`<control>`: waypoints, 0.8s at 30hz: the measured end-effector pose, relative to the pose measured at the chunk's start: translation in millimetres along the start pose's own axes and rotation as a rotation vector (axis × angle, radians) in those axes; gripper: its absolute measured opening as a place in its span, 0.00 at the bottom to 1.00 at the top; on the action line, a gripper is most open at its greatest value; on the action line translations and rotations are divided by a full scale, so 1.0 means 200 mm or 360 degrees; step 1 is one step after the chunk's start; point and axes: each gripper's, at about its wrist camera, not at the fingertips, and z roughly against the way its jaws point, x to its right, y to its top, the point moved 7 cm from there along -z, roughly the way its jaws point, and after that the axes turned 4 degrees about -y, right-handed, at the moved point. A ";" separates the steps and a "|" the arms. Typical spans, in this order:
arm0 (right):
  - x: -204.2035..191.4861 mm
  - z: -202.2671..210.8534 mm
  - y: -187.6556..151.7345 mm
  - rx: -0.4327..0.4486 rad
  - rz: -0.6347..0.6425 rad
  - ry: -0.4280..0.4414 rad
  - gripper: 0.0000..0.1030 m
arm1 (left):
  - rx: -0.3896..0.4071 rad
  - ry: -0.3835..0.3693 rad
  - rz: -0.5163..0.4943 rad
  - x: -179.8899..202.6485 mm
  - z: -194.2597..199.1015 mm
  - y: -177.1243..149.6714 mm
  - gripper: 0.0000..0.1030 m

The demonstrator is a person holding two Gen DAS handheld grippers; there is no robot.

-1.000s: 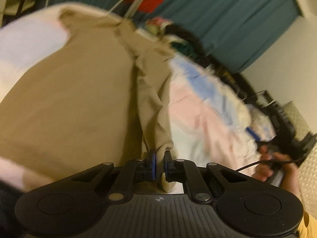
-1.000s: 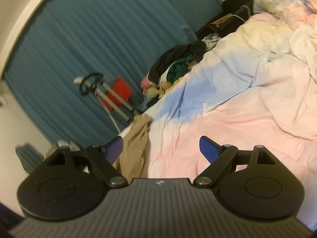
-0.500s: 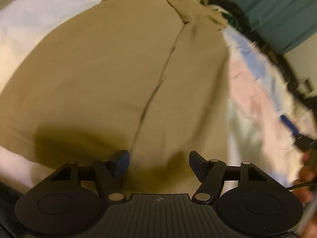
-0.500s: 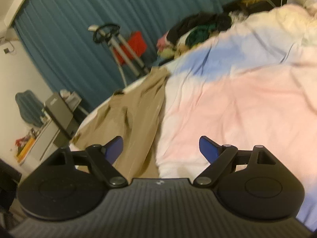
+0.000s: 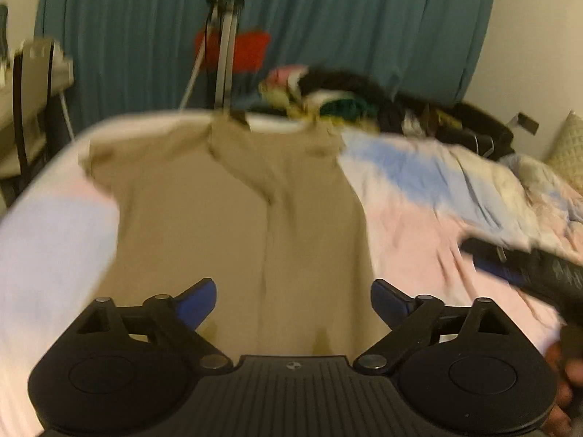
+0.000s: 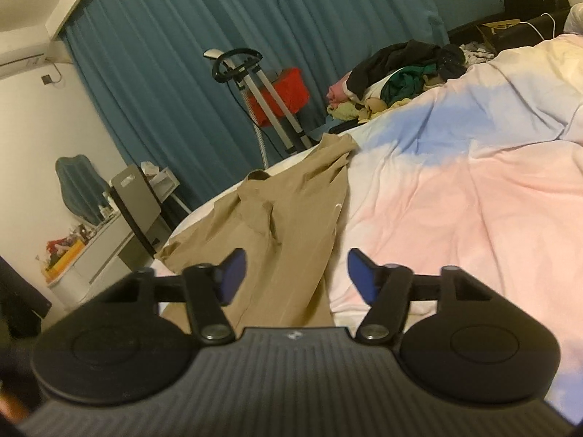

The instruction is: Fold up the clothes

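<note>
Left wrist view: the left gripper (image 5: 293,300) hovered over the near hem of the tan garment (image 5: 226,225), fingers spread wide and empty. The garment lay flat on the bed (image 5: 419,218), at its left side near the foot edge. Its long axis ran straight away from the camera, collar end toward the teal curtain (image 5: 328,18), a centre seam marking the line. The picture was blurred; finer detail could not be read.

Right wrist view: the right gripper (image 6: 295,273) was held low near the garment's right edge, fingers apart, holding nothing. Here the garment ran diagonally up and right.

Assessment: the cloth appeared thin, soft and light, likely to drape and slip. Hem corners or side seams offered the best hold.
</note>
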 end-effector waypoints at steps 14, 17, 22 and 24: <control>-0.37 -1.07 0.09 -0.0290 0.0055 0.0153 0.51 | 0.0100 0.0023 0.0281 -0.50 -0.21 -0.04 0.96; -0.43 -1.34 0.13 -0.0275 0.0143 0.0049 0.51 | 0.0102 0.0012 0.0425 -0.64 -0.23 -0.04 0.96; -0.54 -1.67 0.11 -0.0390 0.0229 -0.0001 0.51 | 0.0161 -0.0032 0.0570 -0.79 -0.23 -0.01 0.96; -0.60 -1.70 0.06 -0.0381 0.0294 0.0030 0.51 | 0.0177 -0.0015 0.0564 -0.82 -0.23 0.00 0.96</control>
